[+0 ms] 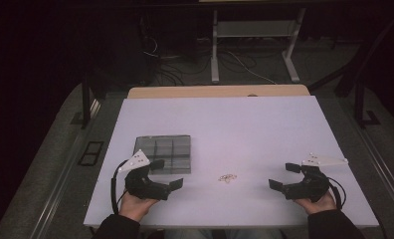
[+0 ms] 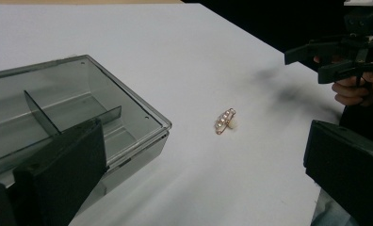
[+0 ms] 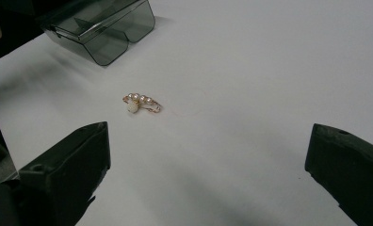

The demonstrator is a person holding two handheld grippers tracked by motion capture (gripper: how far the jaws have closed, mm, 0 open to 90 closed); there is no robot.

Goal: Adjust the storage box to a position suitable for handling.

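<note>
A small gold piece of jewellery with pearls (image 1: 227, 178) lies on the white board (image 1: 245, 124), between my two grippers. It shows in the left gripper view (image 2: 225, 120) and in the right gripper view (image 3: 141, 103). A smoky clear box with dividers (image 1: 162, 153) sits left of centre, lid closed as far as I can tell. My left gripper (image 1: 167, 174) is open beside the box's near right corner, holding nothing. My right gripper (image 1: 283, 176) is open to the right of the jewellery, also holding nothing. Both sets of jaws point toward the jewellery.
The box (image 2: 76, 108) lies close to my left jaw; in the right gripper view the box (image 3: 102, 26) is far off. The right gripper (image 2: 335, 59) shows across the board. A wooden table edge (image 1: 217, 91) and desk legs lie beyond.
</note>
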